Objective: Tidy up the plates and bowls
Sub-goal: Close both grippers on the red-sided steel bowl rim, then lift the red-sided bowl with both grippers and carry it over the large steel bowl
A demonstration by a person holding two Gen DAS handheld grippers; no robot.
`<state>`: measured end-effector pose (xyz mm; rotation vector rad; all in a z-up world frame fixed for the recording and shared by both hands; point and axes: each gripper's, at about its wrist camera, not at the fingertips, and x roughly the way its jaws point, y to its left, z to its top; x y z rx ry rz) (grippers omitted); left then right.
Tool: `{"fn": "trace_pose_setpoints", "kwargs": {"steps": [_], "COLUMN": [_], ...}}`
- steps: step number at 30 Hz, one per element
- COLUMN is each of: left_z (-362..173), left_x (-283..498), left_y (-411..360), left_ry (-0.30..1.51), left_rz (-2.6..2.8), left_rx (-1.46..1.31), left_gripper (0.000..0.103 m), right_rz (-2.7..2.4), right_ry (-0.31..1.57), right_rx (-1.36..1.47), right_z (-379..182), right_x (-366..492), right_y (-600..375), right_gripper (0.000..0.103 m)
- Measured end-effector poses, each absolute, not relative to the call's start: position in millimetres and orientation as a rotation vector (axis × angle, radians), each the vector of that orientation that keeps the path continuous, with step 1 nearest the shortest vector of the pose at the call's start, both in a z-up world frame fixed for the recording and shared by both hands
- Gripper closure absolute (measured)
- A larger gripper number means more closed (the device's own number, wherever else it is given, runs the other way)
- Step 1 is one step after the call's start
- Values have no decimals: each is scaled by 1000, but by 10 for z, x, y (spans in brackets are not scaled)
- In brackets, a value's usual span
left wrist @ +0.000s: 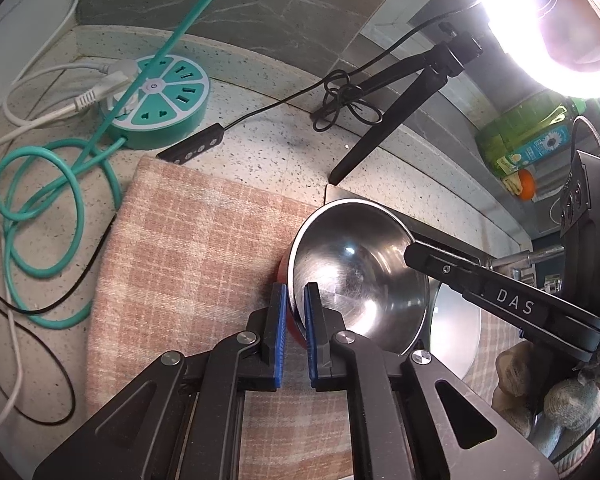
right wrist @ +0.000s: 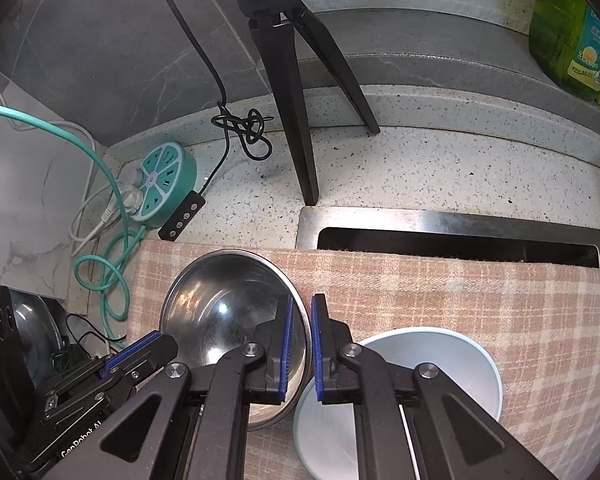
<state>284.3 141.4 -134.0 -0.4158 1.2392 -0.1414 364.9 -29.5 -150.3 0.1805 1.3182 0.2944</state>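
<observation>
Left gripper [left wrist: 296, 312]: we've got its fingers clamped on the steel bowl [left wrist: 356, 272] rim.
Right gripper [right wrist: 302, 344]: our fingers pinch the opposite rim.
White bowl [right wrist: 440, 360]: beside it on the checked cloth [right wrist: 460, 292].

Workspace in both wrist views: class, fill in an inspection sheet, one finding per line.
Surface: speckled counter, checked cloth over it.
Job's things: steel bowl with red outside, held tilted; pale bowl on the cloth beside it.
Clutter: tripod, green bottle.
Grippers: left gripper and right gripper, jaws shut on opposite sides of the steel bowl's rim.
Cables: teal cord coiled by round power strip; knotted black cable.
Surroundings: sink, grey wall, bright lamp.
</observation>
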Motion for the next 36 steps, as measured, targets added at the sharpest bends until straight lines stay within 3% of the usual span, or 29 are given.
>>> {"fn": "trace_pose_setpoints", "kwargs": {"steps": [36], "left_z": [-466], "left_x": [1990], "left_y": [1209], "left_ry": [1083], "left_rz": [-92], "left_rx": [-408], "left_gripper": [96], "right_rz": [407], "right_ry": [1232], "right_rx": [207], "right_z": [-606], "right_x": [2842], "right_y": [-602], "right_gripper": [96]}}
